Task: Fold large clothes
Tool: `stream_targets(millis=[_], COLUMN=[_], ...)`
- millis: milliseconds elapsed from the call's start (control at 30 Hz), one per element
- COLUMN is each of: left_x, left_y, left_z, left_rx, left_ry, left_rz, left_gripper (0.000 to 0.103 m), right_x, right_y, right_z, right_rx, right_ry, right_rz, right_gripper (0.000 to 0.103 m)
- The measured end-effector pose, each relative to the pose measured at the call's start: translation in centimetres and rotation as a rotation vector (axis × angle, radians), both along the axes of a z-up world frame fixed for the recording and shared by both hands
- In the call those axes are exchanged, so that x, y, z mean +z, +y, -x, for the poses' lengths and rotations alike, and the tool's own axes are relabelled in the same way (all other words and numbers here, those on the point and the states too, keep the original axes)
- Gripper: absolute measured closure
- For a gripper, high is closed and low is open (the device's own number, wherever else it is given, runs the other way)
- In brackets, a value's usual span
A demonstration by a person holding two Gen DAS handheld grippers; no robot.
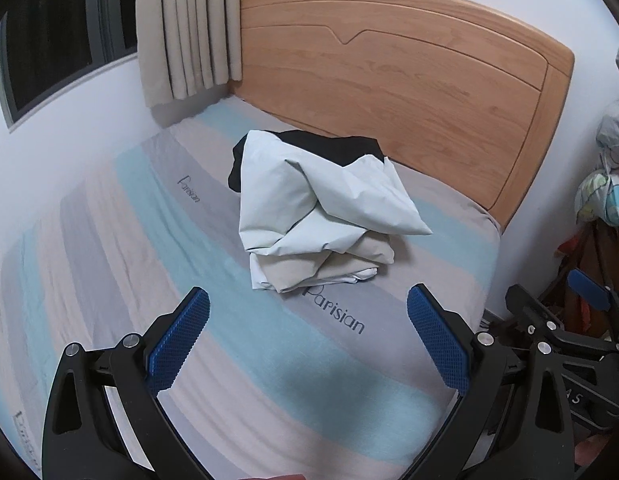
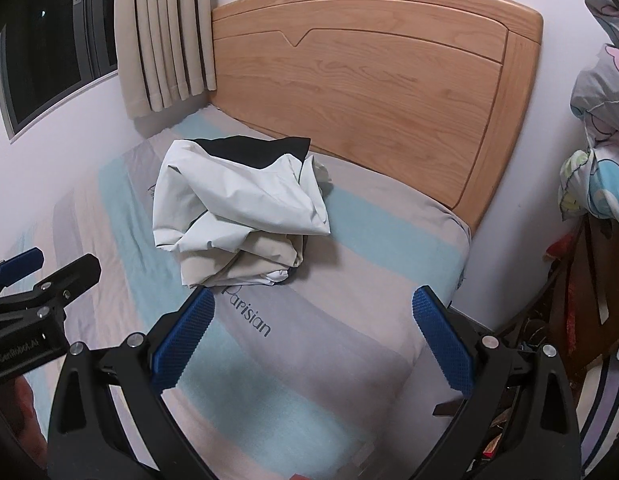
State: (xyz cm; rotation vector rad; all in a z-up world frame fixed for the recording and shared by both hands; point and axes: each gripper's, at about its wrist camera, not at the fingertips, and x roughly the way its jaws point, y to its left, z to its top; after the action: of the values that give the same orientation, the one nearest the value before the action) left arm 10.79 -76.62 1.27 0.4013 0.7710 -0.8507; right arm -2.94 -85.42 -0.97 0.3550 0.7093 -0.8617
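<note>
A crumpled pale white garment with a black lining and a beige layer underneath lies bunched in a heap on the bed, ahead of both grippers and apart from them. The left gripper hovers with its blue-padded fingers spread wide and empty; the heap sits straight ahead between its fingertips. The right gripper is likewise spread and holds nothing, with the garment ahead and to its left, near its left fingertip. Beneath both lies a striped blue, grey and beige bedsheet printed "Parisian". Beyond the heap stands a light wooden headboard, and beige pleated curtains hang far ahead on the left.
</note>
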Motion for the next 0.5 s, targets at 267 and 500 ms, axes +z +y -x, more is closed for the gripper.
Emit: stream_targets(millis=[267,500], left_x=[0.0,0.1], left_y=[0.6,1.0], left_z=[-0.1,-0.3], left_rx=[-0.002,0.001], left_ry=[0.001,-0.010], left_rz=[-0.002,-0.005], left_gripper=[0.006,0.006], right_x=[0.1,0.0], right_y=[0.8,1.1], right_z=[-0.4,-0.4], right_rx=[0.010,0.007], right_ry=[0.011,0.017], right_rz=[0.006,0.005], right_gripper=[0.007,0.007])
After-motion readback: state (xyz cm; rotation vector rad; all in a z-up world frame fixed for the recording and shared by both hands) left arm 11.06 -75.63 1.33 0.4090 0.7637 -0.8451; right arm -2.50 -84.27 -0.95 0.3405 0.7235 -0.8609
